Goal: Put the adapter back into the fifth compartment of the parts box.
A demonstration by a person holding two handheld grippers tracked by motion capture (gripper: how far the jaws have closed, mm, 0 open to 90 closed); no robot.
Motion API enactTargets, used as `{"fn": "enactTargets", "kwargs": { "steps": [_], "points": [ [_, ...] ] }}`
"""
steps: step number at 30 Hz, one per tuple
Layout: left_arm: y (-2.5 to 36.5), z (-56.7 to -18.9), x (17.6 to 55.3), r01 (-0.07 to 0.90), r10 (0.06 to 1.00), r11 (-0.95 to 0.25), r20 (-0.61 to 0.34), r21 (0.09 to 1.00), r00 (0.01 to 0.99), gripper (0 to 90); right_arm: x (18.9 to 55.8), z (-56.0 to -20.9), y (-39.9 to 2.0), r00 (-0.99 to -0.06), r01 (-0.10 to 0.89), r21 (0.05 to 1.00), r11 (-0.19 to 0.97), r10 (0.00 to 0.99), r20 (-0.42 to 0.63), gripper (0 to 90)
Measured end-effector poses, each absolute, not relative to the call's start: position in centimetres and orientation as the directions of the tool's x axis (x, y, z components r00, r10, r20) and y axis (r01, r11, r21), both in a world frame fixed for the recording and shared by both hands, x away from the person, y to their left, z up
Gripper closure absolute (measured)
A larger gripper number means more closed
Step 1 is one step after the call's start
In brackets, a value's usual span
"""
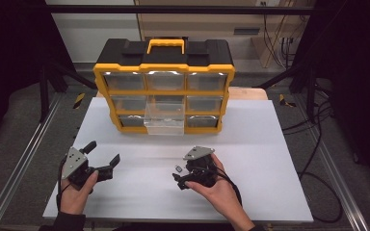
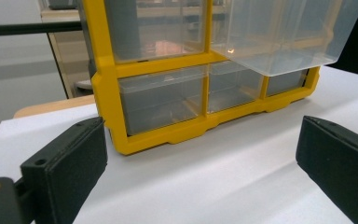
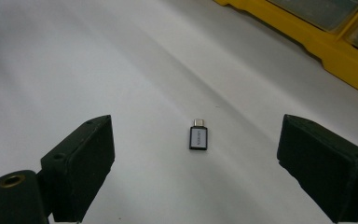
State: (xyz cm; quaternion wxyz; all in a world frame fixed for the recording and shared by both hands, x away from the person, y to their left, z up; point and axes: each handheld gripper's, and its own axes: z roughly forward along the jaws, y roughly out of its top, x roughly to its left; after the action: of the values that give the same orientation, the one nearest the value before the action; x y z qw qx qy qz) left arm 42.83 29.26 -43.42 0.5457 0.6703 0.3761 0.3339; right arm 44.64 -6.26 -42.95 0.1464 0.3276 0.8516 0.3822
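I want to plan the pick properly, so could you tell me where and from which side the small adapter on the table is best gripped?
Grip the small adapter across its grey body, on the two long sides, coming straight down from above. It lies flat on the white table, so only those narrow side faces offer the pads a hold. The right gripper is open and already roughly straddles it; the short metal plug end is probably too small to hold.

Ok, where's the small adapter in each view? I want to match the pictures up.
High view: the small adapter lies on the white table, just left of the right gripper.
Left gripper view: I can't find it there.
Right gripper view: centre, lying flat ahead of the open jaws.
Shared landmark: the yellow organizer, its frame at the top right corner in the right gripper view.
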Motion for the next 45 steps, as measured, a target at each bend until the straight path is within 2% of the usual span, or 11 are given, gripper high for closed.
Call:
{"fn": "enactTargets", "kwargs": {
  "steps": [3,6,10,14,28,45],
  "points": [
    [29.2,-43.5,42.9,0.147,0.867,-0.120,0.031,0.982,0.498,1.8,45.1,-43.0,-5.9,-0.755,0.459,0.751,0.475,0.654,0.049,9.4],
    [29.0,-43.6,43.1,0.152,0.865,-0.123,0.031,0.981,0.500,1.8,45.6,-43.3,-5.4,-0.757,0.468,0.736,0.490,0.652,0.047,10.6],
    [28.8,-43.6,43.0,0.152,0.862,-0.135,0.041,0.979,0.505,1.8,46.5,-44.3,-4.9,-0.710,0.528,0.683,0.505,0.703,0.030,16.1],
    [28.8,-43.8,43.1,0.159,0.863,-0.137,0.039,0.978,0.503,1.7,47.3,-45.0,-4.7,-0.686,0.581,0.642,0.500,0.726,0.055,20.6],
    [28.8,-43.9,43.3,0.166,0.862,-0.134,0.032,0.977,0.506,1.7,48.1,-45.7,-4.0,-0.688,0.586,0.640,0.497,0.723,0.068,57.2],
    [28.2,-44.1,43.5,0.173,0.840,-0.151,0.034,0.973,0.541,1.7,48.0,-46.5,-3.5,-0.697,0.588,0.604,0.538,0.715,0.042,74.0]
  ]
}}
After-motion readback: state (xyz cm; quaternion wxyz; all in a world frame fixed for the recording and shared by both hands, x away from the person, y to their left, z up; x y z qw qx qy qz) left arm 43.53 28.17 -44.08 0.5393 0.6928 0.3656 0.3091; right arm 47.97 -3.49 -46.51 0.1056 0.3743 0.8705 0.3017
